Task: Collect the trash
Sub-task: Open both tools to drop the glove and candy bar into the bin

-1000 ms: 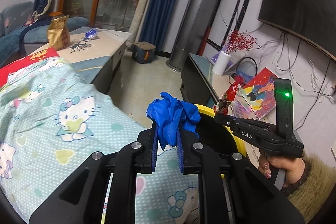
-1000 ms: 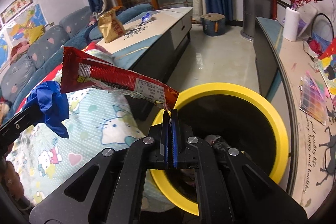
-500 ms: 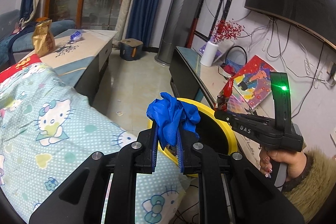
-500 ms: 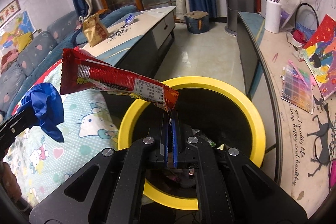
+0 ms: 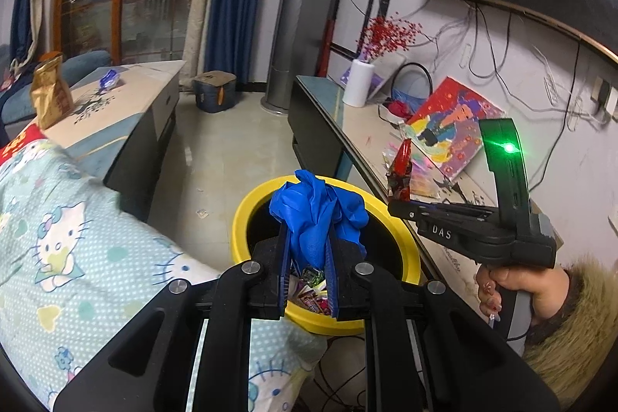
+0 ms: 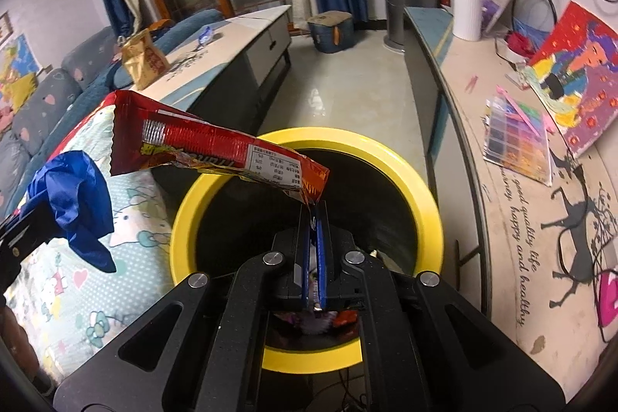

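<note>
You have 2 grippers, the left gripper (image 5: 308, 253) and the right gripper (image 6: 313, 250); 1 yellow bin (image 6: 394, 157); 1 blue glove (image 5: 316, 215); 1 red wrapper (image 6: 201, 145); 1 gold snack bag (image 6: 145, 62); 1 white vase (image 6: 466, 10)

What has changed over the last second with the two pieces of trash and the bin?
Both tongs have swung in over the yellow bin; its mouth now lies right under them. Nothing was released: the left tongs stay shut on the blue glove, the right tongs on the red wrapper.
</note>
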{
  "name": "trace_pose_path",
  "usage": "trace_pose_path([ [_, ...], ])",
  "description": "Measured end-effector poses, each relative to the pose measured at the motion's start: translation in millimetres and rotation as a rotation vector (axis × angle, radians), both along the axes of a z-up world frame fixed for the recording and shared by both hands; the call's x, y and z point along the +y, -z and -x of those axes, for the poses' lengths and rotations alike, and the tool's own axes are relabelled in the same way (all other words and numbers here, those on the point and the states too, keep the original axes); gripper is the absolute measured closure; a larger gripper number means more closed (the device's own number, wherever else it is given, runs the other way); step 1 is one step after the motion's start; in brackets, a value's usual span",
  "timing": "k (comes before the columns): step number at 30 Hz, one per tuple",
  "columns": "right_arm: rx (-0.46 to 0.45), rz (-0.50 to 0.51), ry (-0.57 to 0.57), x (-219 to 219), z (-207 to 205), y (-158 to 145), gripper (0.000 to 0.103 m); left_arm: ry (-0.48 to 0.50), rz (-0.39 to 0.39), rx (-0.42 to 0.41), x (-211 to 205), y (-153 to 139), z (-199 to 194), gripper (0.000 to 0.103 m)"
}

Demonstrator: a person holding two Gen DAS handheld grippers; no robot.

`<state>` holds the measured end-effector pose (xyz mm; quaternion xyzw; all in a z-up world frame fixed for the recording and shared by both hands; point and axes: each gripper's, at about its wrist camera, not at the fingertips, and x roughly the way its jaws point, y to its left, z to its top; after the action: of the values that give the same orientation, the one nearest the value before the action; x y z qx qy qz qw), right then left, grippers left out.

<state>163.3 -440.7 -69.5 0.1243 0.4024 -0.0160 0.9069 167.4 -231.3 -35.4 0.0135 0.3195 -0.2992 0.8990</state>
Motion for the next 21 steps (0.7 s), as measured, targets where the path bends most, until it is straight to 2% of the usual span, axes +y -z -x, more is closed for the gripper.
trace_pose_path([
  [18, 0.069, -0.05, 0.044, -25, -1, 22, 0.101, 0.03, -0.047, 0.054, -39, 33, -15, 0.088],
  [21, 0.086, -0.07, 0.042, -27, -2, 26, 0.098, 0.03, -0.052, 0.069, -41, 41, -19, 0.088],
])
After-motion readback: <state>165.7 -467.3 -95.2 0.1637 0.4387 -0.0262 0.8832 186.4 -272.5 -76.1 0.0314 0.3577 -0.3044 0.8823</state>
